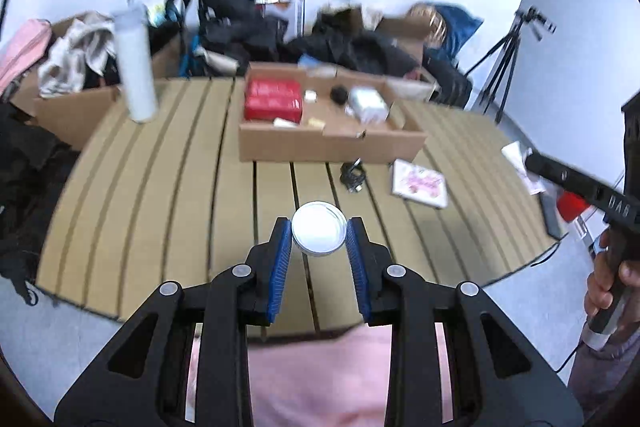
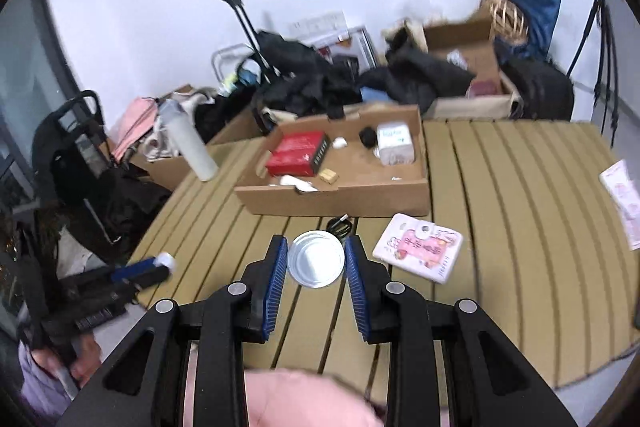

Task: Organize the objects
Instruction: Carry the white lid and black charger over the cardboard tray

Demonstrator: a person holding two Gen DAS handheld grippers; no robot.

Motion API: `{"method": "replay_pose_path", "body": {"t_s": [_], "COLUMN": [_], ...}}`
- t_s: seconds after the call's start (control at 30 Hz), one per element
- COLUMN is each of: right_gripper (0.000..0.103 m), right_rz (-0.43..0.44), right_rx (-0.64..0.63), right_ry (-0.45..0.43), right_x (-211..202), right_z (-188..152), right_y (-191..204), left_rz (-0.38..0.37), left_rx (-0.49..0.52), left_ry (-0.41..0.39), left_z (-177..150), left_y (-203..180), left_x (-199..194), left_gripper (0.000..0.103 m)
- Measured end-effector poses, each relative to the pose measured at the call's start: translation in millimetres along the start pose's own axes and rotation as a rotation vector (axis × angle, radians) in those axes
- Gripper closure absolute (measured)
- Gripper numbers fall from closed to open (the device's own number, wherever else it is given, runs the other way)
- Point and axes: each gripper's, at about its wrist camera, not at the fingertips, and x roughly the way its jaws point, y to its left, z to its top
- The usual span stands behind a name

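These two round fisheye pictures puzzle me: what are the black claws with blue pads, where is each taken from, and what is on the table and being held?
No robot: a person holds a two-finger tool in each hand, each with a camera looking along its fingers. The left gripper is shut on a round silver tin; the right gripper is shut on another silver tin. Each view shows the other tool at its edge. On the slatted table stand a cardboard tray with a red box, a white bottle, a pink booklet and a black cable.

Both wrist views look steeply down, close over the slatted table (image 1: 160,167), sharing the cardboard box (image 2: 340,201).
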Motion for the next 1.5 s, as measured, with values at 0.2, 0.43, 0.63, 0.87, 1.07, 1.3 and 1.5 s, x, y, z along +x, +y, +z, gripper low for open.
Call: {"method": "replay_pose_path", "body": {"t_s": [0.2, 0.43, 0.63, 0.87, 1.07, 1.3, 1.5], "right_gripper": [0.071, 0.071, 0.071, 0.071, 0.071, 0.071, 0.071], "right_rz": [0.04, 0.032, 0.038, 0.028, 0.017, 0.004, 0.061], "right_rx": [-0.052, -0.118, -0.127, -0.1, -0.112, -0.205, -0.13], "right_ry": [-0.014, -0.041, -0.062, 0.008, 0.023, 0.032, 0.165], "right_x": [-72, -111, -119, -86, -47, 32, 162], "right_z": [-46, -80, -83, -83, -37, 71, 135], "right_y": [35, 63, 66, 51, 32, 12, -24], "left_rz": [-0.081, -0.068, -0.076, -0.074, -0.093, -0.136, -0.116], "left_rx": [-0.033, 0.0, 0.014, -0.019, 0.028, 0.043, 0.03], "left_ry": [-0.006, -0.062, -0.1, -0.018, -0.015, 0.033, 0.173], "left_z": [-39, -64, -64, -58, 9, 133, 197], "left_y": [-15, -32, -35, -28, -30, -16, 0], "left_x": [-60, -100, -110, -73, -30, 74, 212], "left_gripper": [0.078, 0.078, 0.078, 0.078, 0.078, 0.078, 0.078]}}
